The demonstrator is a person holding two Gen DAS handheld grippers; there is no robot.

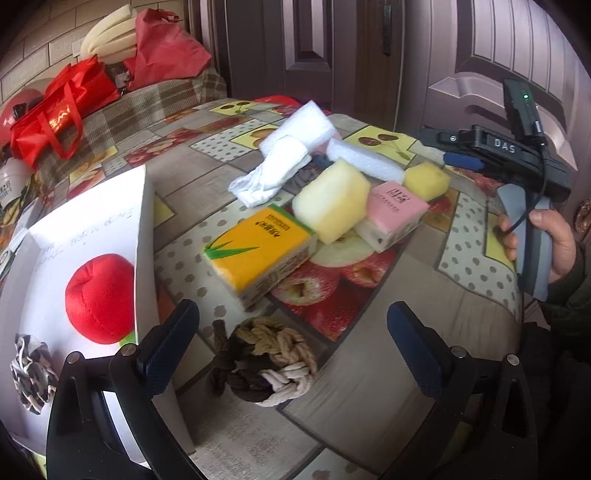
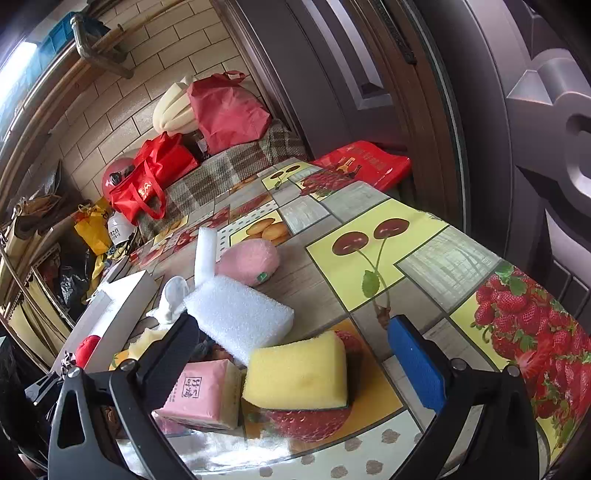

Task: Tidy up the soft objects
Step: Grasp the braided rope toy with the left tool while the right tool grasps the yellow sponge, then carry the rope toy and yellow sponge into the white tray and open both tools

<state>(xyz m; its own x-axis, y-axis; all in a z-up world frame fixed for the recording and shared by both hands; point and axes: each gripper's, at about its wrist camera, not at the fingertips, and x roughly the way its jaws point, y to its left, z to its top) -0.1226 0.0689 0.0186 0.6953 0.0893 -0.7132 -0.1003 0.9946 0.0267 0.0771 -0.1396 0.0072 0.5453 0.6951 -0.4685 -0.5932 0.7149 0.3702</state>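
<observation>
My left gripper [image 1: 295, 347] is open, its jaws on either side of a braided rope knot [image 1: 264, 360] lying on the table. A white box [image 1: 92, 236] at the left holds a red plush apple [image 1: 99, 295] and a patterned scrunchie [image 1: 31, 373]. Beyond lie a yellow tissue pack [image 1: 258, 251], a yellow sponge [image 1: 332, 199], a pink tissue pack [image 1: 395, 210] and white foam [image 1: 364, 160]. My right gripper [image 2: 299, 339] is open above a small yellow sponge [image 2: 299, 373], with the pink tissue pack [image 2: 199, 395], white foam [image 2: 240, 314] and a pink plush [image 2: 249, 260] nearby. The right gripper also shows in the left wrist view [image 1: 461, 160].
The table has a fruit-print cloth [image 2: 376, 243]. Red bags [image 1: 62, 110] and cream foam [image 1: 110, 33] sit on a plaid-covered surface behind. A dark door [image 1: 314, 48] stands close behind the table. A white cloth [image 1: 269, 173] lies mid-table.
</observation>
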